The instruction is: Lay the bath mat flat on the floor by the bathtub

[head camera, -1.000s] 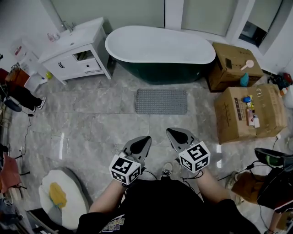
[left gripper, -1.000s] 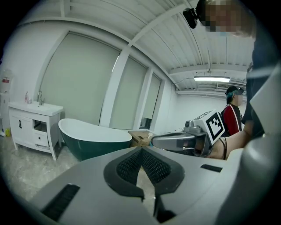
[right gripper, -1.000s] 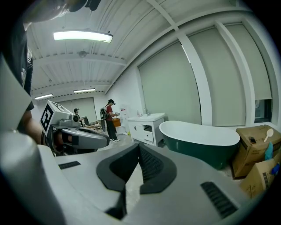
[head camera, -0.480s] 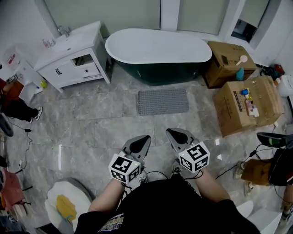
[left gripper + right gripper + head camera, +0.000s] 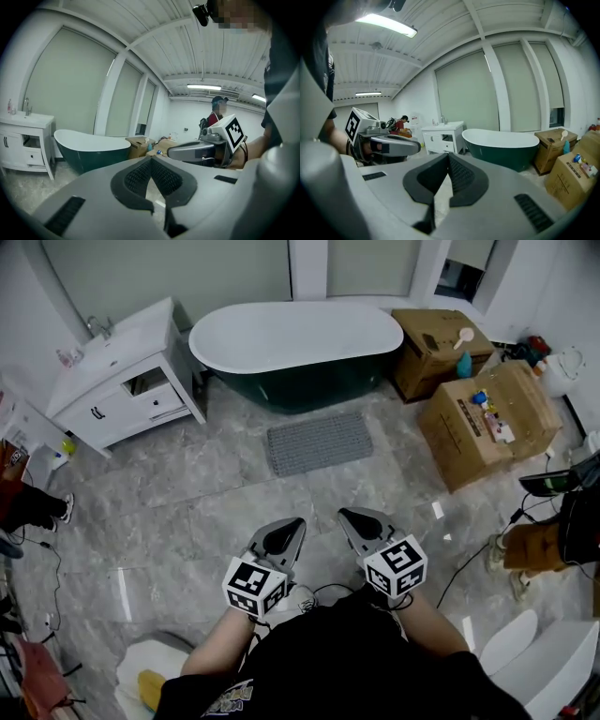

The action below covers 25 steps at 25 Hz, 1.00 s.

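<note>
Well beyond the right hand-held gripper, the bath mat lies flat.

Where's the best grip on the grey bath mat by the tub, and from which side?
Best guess: pinch a near corner of the bath mat, coming low from the side facing away from the bathtub. It lies flat on the floor, so only an edge offers a lip, and the bathtub crowds its far long edge.
</note>
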Each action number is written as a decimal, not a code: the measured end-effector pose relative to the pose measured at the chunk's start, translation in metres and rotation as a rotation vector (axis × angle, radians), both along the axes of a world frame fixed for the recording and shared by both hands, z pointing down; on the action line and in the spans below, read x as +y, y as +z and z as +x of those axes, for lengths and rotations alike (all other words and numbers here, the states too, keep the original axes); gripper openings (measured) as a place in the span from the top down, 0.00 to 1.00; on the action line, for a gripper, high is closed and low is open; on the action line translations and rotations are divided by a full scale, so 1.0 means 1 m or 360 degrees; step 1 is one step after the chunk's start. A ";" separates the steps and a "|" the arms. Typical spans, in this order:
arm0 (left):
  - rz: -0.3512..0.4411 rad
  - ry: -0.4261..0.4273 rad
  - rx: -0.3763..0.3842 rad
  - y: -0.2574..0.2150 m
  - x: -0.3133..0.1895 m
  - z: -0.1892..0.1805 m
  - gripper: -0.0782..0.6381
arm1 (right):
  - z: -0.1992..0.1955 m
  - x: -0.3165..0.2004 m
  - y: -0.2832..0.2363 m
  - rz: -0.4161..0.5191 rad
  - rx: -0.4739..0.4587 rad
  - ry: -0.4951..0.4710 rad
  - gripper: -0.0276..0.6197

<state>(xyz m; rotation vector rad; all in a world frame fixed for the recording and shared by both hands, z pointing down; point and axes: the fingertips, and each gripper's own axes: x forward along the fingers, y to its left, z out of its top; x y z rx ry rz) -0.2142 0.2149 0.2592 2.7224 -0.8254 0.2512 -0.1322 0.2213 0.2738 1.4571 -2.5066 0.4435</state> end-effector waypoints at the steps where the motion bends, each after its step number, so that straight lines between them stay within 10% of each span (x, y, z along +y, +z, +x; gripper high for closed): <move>1: -0.0009 0.0012 0.0001 0.002 0.003 -0.001 0.87 | -0.002 0.005 0.003 -0.0008 -0.0007 0.0015 0.93; 25: -0.0038 -0.0123 0.0004 0.005 0.007 -0.014 0.87 | 0.006 0.015 -0.003 0.0011 -0.0022 0.0088 0.93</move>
